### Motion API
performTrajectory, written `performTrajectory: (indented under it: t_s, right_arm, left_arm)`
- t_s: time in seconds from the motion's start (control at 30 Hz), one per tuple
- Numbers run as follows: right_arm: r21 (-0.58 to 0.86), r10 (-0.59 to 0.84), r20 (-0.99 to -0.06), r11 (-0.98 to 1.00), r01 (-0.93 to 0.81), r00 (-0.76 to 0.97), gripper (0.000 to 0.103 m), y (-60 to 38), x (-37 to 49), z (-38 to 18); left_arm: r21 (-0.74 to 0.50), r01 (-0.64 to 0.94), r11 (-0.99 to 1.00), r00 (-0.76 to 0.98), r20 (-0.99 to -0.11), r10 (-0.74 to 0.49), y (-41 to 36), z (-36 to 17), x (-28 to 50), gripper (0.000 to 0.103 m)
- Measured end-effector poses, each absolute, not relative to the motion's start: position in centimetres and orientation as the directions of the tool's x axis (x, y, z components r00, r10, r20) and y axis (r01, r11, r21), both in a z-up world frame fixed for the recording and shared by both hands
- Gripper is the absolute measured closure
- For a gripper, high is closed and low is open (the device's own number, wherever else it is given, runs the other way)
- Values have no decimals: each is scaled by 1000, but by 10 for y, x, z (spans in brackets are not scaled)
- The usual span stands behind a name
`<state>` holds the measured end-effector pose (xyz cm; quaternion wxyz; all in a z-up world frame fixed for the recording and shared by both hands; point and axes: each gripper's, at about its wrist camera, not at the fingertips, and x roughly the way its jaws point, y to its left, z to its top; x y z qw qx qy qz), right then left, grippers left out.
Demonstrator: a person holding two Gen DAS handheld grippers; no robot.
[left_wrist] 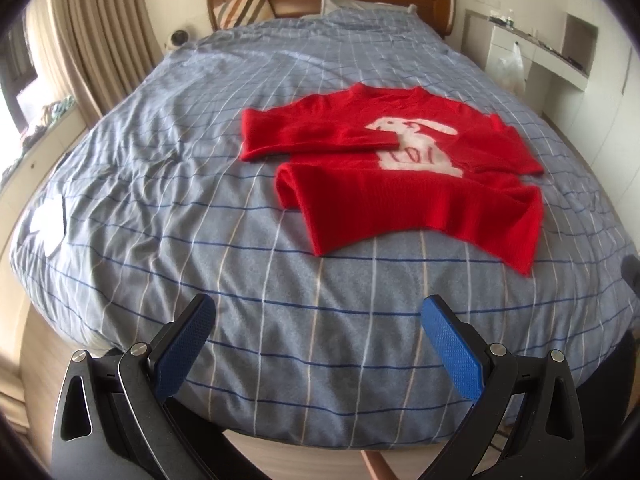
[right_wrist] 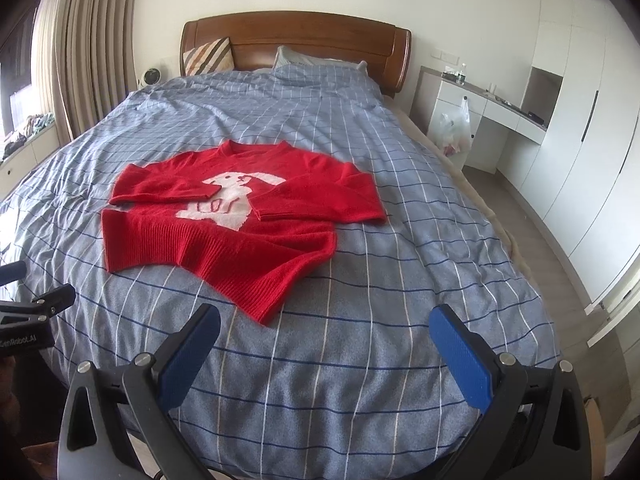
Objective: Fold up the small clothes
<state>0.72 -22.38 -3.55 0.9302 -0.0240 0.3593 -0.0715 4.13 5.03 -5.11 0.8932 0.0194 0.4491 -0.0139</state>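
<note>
Claws — left gripper [left_wrist: 318, 314] and right gripper [right_wrist: 325, 322] — spread wide, holding nothing; I should pinch the red sweater [right_wrist: 240, 216] hem at both corners — then fold up evenly.

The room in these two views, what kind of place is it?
Most likely a home bedroom: a large bed under a blue checked cover, a wooden headboard with pillows, and white wardrobes along the wall.

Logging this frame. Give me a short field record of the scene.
garment: red sweater, white rabbit motif
sleeves: both folded across the chest
hem: not yet folded up, one corner points toward the cameras
surface: bed, blue checked cover
left gripper: open, empty, off the sweater
right gripper: open, empty, off the sweater
</note>
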Motion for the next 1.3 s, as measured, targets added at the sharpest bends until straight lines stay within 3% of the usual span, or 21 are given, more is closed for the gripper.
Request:
performTrajectory:
  t_s: [0.23, 0.33, 0.47, 0.53, 0.6, 0.67, 0.73, 0.77, 0.8, 0.83, 0.87, 1.1, 1.3]
  right_arm:
    - [-37, -120, -668, 991, 129, 735, 0, -241, 17, -50]
    - [38, -12, -640, 998, 48, 768, 0, -240, 29, -66]
    - [168, 167, -676, 983, -70, 718, 0, -237, 59, -109]
    - [266, 243, -687, 961, -74, 684, 1, -240, 73, -127]
    - [344, 295, -688, 937, -60, 663, 2, -244, 85, -140]
    - [392, 324, -688, 919, -43, 650, 12, -247, 96, -152]
    - [426, 349, -695, 904, -31, 629, 32, -249, 105, -160]
    - [435, 356, -696, 900, -27, 624, 38, -250, 107, -163]
    - [444, 362, -698, 896, -23, 617, 56, -253, 108, -163]
    - [452, 369, -706, 892, -17, 605, 90, -256, 109, -163]
    - [464, 378, -710, 886, -9, 594, 99, -261, 106, -161]
    - [483, 433, -727, 874, -52, 532, 99, -290, 58, -123]
    - [419, 395, -778, 906, -64, 488, 99, -283, 40, -124]
  left_arm:
    - [-85, 13, 996, 601, -796, -76, 84, -67, 73, 1]
    - [-128, 61, 990, 600, -788, -139, 79, -81, 89, 1]
    - [-137, 91, 986, 574, -802, -164, 74, -110, 121, 2]
    - [-126, 101, 987, 557, -815, -161, 71, -121, 135, 7]
    - [-125, 117, 985, 533, -829, -169, 69, -131, 144, 24]
    - [-125, 133, 983, 530, -829, -177, 67, -136, 149, 28]
    - [-137, 138, 981, 537, -822, -191, 67, -136, 152, 47]
    - [-167, 147, 975, 529, -820, -220, 69, -135, 154, 76]
    - [-210, 161, 964, 511, -818, -263, 71, -133, 154, 99]
    - [-229, 167, 959, 501, -818, -283, 72, -130, 152, 100]
    - [-227, 176, 958, 510, -811, -286, 75, -124, 147, 100]
    - [-211, 304, 929, 469, -816, -339, 98, -84, 82, 101]
    - [-127, 287, 950, 429, -869, -246, 97, -99, 50, 102]
